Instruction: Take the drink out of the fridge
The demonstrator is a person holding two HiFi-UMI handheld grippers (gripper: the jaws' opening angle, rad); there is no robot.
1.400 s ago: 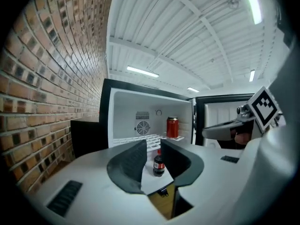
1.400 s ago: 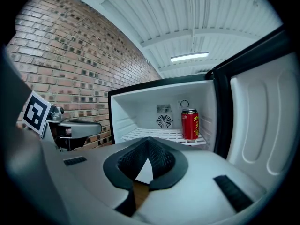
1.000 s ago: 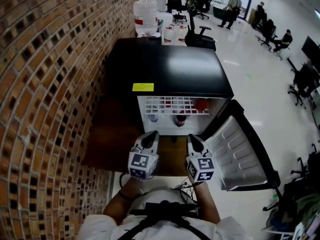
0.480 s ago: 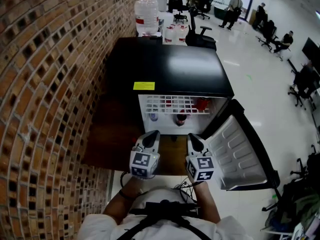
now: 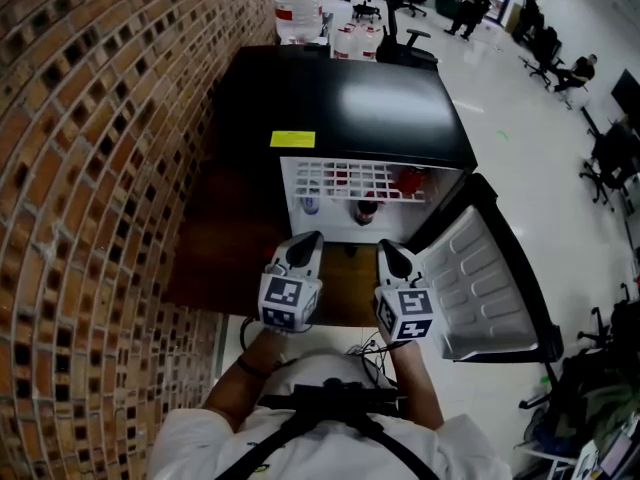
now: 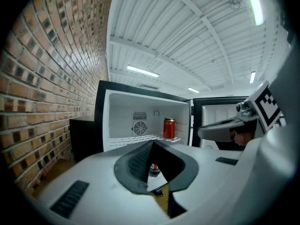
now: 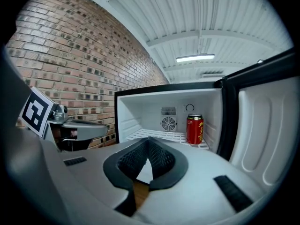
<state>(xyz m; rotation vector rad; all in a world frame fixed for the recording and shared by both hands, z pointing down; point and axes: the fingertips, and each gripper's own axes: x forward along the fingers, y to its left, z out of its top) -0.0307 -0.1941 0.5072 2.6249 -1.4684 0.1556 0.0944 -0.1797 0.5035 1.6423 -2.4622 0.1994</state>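
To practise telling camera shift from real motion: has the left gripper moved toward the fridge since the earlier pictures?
No. The left gripper still ends just short of the open fridge; only the head view shifted, carrying both upward.

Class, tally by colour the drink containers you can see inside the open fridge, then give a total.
Red can: 1
Dark bottle: 1
Pale container, kind unclear: 1
Total: 3
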